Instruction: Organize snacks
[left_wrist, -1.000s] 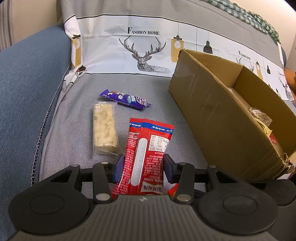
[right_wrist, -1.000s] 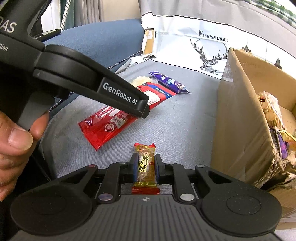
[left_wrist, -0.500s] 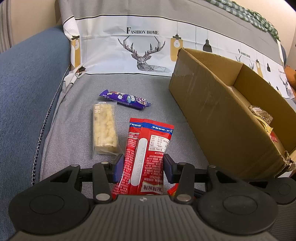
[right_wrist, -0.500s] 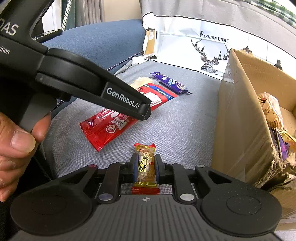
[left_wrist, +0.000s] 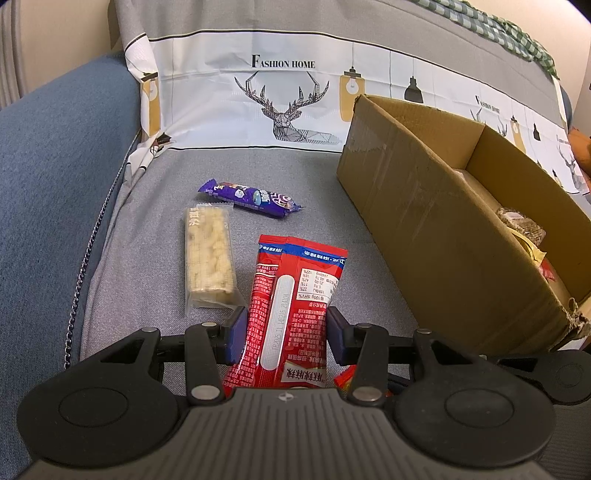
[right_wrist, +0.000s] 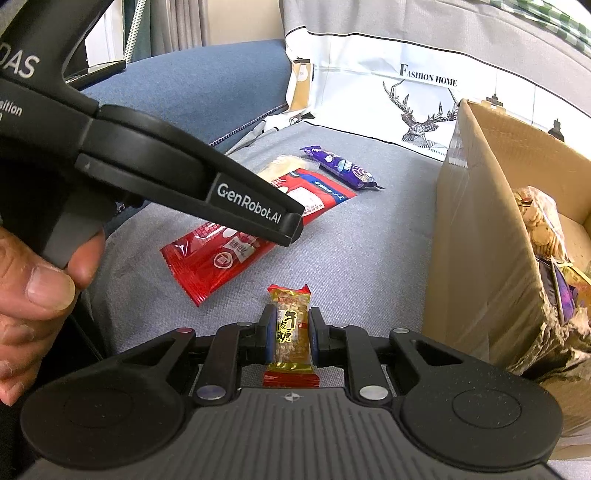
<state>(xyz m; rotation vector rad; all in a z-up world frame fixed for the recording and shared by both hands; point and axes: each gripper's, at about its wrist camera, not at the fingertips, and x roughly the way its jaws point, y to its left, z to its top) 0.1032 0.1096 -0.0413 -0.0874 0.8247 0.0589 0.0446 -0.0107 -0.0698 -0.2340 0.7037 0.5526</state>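
My left gripper straddles the near end of a red snack packet that lies on the grey sofa seat; its pads sit at the packet's edges, and I cannot tell if they press it. The packet also shows in the right wrist view. My right gripper is shut on a small gold candy bar, held just above the seat. The cardboard box stands to the right with several snacks inside, and it also shows in the right wrist view.
A pale rice-crisp bar and a purple wrapped bar lie on the seat beyond the red packet. The blue sofa arm rises at left. The left gripper's body crosses the right wrist view.
The left gripper has lifted or pulled back slightly, so the view sits a little higher. The right gripper still holds the candy and has barely moved.
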